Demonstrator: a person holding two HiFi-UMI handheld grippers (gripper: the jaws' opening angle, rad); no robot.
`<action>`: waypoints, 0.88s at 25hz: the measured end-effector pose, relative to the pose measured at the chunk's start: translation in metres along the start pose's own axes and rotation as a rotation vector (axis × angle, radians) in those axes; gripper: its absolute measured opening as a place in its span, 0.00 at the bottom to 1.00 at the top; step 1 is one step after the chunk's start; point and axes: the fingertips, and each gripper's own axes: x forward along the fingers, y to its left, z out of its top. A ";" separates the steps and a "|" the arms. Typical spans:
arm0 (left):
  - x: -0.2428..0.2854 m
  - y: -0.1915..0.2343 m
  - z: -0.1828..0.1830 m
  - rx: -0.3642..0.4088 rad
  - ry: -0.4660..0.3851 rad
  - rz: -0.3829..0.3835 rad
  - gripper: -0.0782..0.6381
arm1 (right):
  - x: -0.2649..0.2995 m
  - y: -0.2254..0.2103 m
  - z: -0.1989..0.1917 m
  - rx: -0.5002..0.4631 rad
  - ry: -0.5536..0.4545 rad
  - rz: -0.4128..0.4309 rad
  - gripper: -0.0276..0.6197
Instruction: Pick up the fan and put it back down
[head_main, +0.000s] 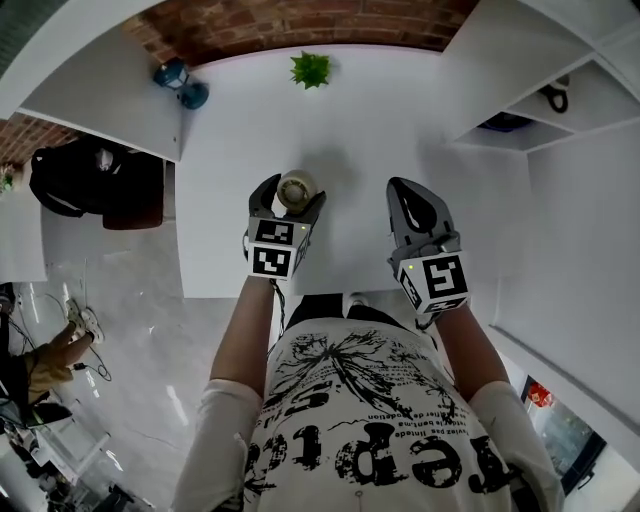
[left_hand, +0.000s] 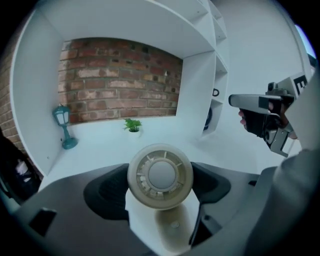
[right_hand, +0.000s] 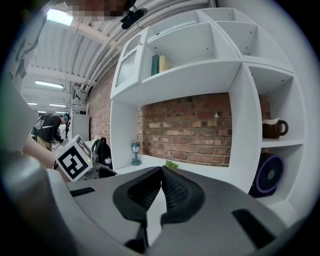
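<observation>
Fan (left_hand: 160, 176) upright in left gripper (head_main: 292, 194), facing the person (head_main: 360, 420).

A bright room, white and brick
We see a white worktop (head_main: 370, 120) running far to a red brick wall (head_main: 300, 25), white shelves (right_hand: 200, 47) above and to its right, glossy pale floor (head_main: 130, 330) on the left, and strip lights (right_hand: 57, 16) on a ribbed ceiling (right_hand: 75, 50).

Desk (head_main: 360, 130): white top | plant (head_main: 310, 70): far edge, centre | lamp (head_main: 182, 83): far-left corner | fan (head_main: 296, 189): mid-desk, nearer front edge
</observation>
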 end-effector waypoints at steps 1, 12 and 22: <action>0.008 0.000 -0.008 -0.010 0.023 -0.008 0.64 | 0.003 -0.001 -0.004 0.004 0.006 -0.001 0.07; 0.051 0.006 -0.069 -0.063 0.208 -0.036 0.64 | 0.015 -0.002 -0.026 0.022 0.056 -0.016 0.07; 0.063 0.010 -0.091 -0.053 0.284 -0.033 0.64 | 0.020 0.000 -0.038 0.046 0.068 -0.020 0.07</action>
